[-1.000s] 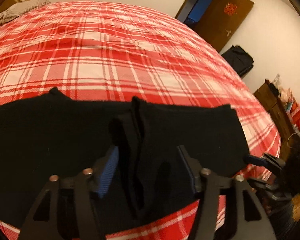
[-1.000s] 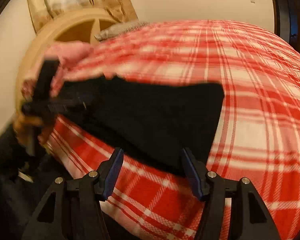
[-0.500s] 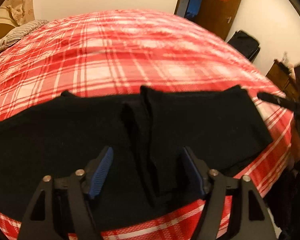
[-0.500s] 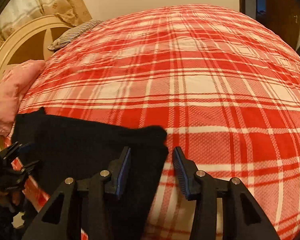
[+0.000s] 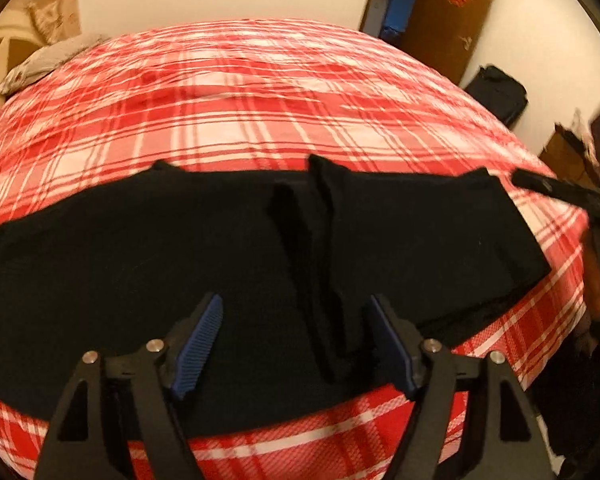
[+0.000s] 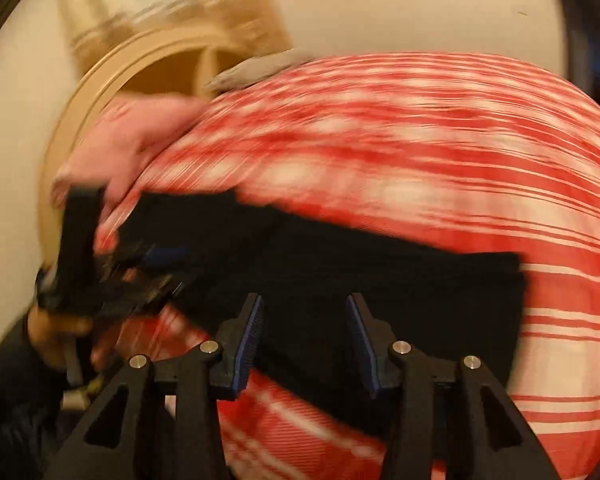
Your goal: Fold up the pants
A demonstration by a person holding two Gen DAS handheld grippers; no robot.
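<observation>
Black pants [image 5: 180,248] — spread across the near edge of the red plaid bed [image 5: 260,100], a raised fold at mid-length. Left gripper [image 5: 296,340] — wide, empty, above the fold. Right gripper [image 6: 304,340] — wide, empty, over the pants' end.

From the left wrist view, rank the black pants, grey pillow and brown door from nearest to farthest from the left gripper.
1. black pants: directly under the open left gripper.
2. grey pillow: far left, at the bed's head.
3. brown door: far right, against the back wall.
</observation>
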